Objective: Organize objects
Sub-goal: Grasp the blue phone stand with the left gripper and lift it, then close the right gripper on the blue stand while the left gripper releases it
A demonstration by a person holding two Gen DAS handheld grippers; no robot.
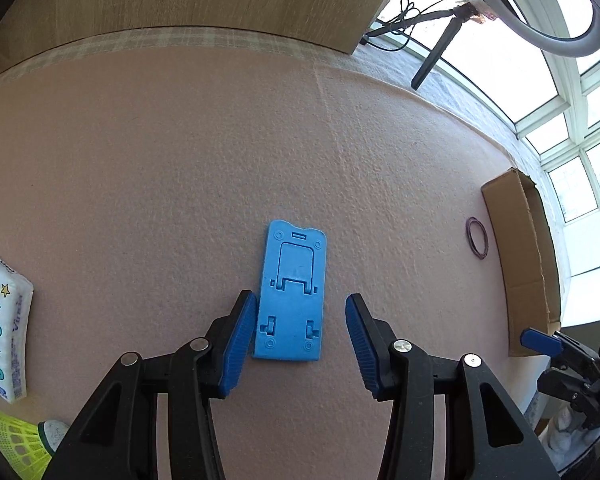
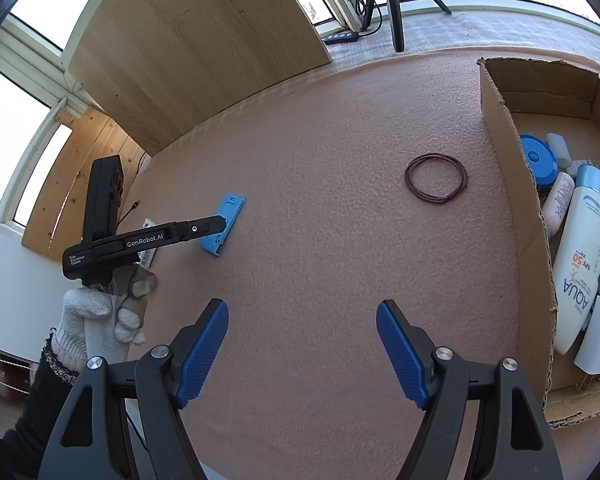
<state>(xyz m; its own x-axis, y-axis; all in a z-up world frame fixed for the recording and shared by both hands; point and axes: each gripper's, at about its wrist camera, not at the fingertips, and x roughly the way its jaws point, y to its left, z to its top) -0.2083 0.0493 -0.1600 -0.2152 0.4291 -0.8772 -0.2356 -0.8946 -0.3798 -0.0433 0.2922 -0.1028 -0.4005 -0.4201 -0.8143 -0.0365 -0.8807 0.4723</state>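
Blue phone stand point(image 1: 291, 294), between spread left fingers point(image 1: 240, 338)

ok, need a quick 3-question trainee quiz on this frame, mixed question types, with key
1. True or false: the left gripper is shut on the flat blue plastic phone stand.
2. Multiple choice: where does the thin dark wire ring lie? A) inside the open cardboard box B) on the pink foam mat beside the box C) between the right gripper's fingers
3. Fill in: the white sunscreen bottle marked AQUA lies inside the ____.

Key: 1 false, its jaws are open on either side of the stand; 2 B; 3 cardboard box.
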